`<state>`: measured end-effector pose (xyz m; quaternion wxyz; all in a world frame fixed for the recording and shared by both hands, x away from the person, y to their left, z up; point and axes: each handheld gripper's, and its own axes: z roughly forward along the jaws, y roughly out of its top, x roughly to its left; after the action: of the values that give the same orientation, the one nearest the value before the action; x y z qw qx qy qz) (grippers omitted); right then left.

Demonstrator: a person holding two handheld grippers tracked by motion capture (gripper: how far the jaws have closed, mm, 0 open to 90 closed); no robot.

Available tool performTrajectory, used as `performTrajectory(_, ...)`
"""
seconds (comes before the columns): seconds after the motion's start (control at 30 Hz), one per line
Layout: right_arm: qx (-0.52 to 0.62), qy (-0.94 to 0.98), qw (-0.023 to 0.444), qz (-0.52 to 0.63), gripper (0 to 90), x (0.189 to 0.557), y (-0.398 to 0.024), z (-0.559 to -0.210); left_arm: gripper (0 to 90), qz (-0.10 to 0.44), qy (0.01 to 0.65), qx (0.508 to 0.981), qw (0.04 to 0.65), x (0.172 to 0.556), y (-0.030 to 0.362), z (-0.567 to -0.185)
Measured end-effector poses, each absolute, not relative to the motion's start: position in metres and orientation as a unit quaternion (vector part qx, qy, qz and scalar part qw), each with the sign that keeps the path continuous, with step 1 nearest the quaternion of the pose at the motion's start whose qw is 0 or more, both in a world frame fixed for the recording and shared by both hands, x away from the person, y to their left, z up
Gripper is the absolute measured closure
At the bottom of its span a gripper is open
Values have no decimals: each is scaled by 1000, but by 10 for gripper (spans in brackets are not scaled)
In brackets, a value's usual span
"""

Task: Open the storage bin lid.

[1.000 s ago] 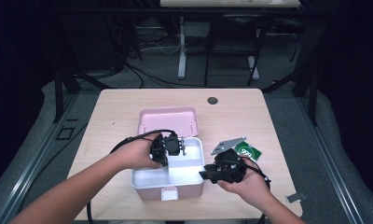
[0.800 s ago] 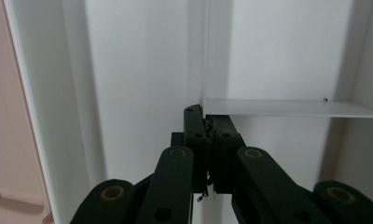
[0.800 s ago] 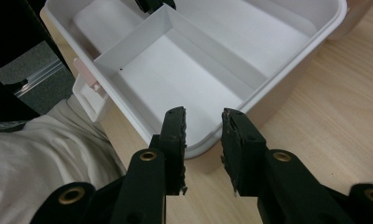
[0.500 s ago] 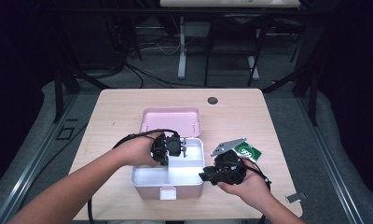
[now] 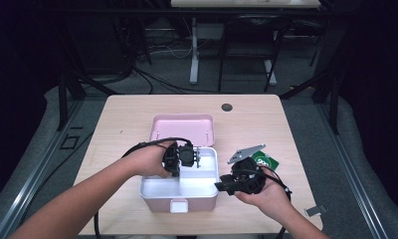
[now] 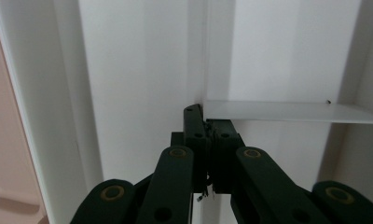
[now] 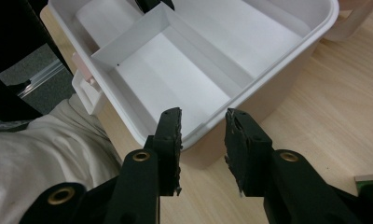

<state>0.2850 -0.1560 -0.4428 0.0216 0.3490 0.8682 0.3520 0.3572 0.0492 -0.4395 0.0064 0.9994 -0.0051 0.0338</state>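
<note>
Currently the pink box (image 5: 179,191) sits open near the desk's (image 5: 127,117) front edge, its lid (image 5: 182,128) folded back flat toward the far side. White dividers (image 7: 128,44) split the interior into compartments.

Left gripper (image 5: 183,155) reaches into the box at the back-left compartment. In the left gripper view its jaws are pressed together, tips at the end of a thin white divider (image 6: 287,111); whether they pinch that divider's end or merely touch it cannot be told. Walls close in on both sides there, little lateral room.

Right gripper (image 7: 202,122) hovers at the box's right front corner, outside the rim (image 7: 264,77); its jaws stand apart, having just widened slightly, nothing between them. Bare desk lies to its right.

A green packet (image 5: 264,160) lies on the desk just right of the box, partly covered by the right gripper's grey plate (image 5: 245,153). A small dark disc (image 5: 227,107) sits near the far edge, well apart.

Hidden: the box's front-left compartment floor is partly covered by the left hand (image 5: 147,159). Packet print is too small to read.
</note>
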Motion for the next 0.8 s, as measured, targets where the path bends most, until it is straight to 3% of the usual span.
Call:
performTrajectory(0.5,356,861,43,359,653,289,-167,-427,891,40,-22,999,1,353,49,-434)
performTrajectory(0.8,355,859,60,363,652,287,-171,-415,892,60,-10,998,16,352,54,-410)
